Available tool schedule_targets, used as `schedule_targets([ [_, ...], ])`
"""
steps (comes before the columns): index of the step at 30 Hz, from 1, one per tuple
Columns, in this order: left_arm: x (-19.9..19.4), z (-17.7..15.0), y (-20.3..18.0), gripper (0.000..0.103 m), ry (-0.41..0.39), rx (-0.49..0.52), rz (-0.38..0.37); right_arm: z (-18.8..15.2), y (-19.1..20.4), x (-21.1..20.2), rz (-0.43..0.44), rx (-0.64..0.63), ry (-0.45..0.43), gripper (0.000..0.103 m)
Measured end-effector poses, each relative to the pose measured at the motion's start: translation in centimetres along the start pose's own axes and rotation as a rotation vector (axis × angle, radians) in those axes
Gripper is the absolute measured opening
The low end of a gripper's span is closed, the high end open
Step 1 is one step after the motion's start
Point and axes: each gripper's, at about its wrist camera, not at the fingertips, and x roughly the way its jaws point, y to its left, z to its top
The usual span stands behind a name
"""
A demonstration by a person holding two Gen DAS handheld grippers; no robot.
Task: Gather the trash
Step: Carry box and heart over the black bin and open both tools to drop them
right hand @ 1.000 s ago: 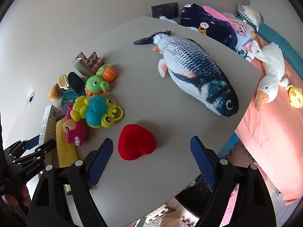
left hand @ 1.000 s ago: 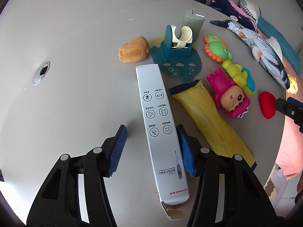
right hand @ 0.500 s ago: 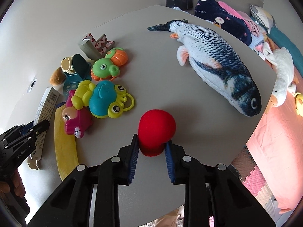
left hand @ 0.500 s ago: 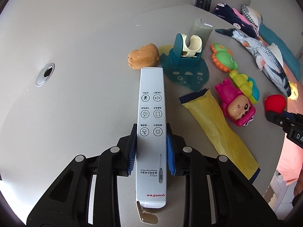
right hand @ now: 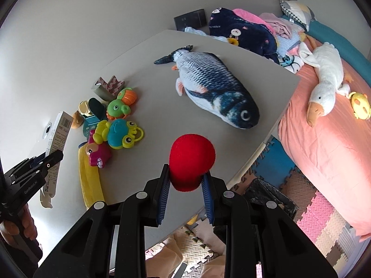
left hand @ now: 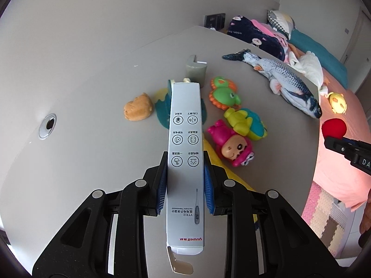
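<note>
Between the left tool's [left hand: 185, 180] blue pads [left hand: 162, 185], pinched at mid-length: long silver thermometer box [left hand: 185, 153], lifted clear of the worktop [left hand: 92, 139]. Likely light, stiff card, easily crushed; loose end flap dangling near the wrist. Clamped in the right tool [right hand: 184, 180]: red foam ball [right hand: 191, 155], soft, squashed at its lower part, held above the worktop's near edge. Yellow wrapper [right hand: 89, 180] flat beside the pink toy [right hand: 97, 154], thin and limp, best pinched at one end. Dark-lined bin [right hand: 271, 199] on the floor past that edge; open room above it, toys crowding the left side.
</note>
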Motion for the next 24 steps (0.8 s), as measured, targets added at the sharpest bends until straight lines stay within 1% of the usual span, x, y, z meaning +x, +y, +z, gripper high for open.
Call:
schedule_targets([
  [10,-0.3,0.7,-7.7,0.027,-0.008,0.149,-0.121,-2.5,-5.7,-4.7,-0.066,0.116,-0.054,0.028],
  [24,-0.9,-0.4,-19.0,0.027,0.018,0.408,-0.291,-7.4,-13.8,-9.5,-0.178,0.324,-0.110,0.028],
])
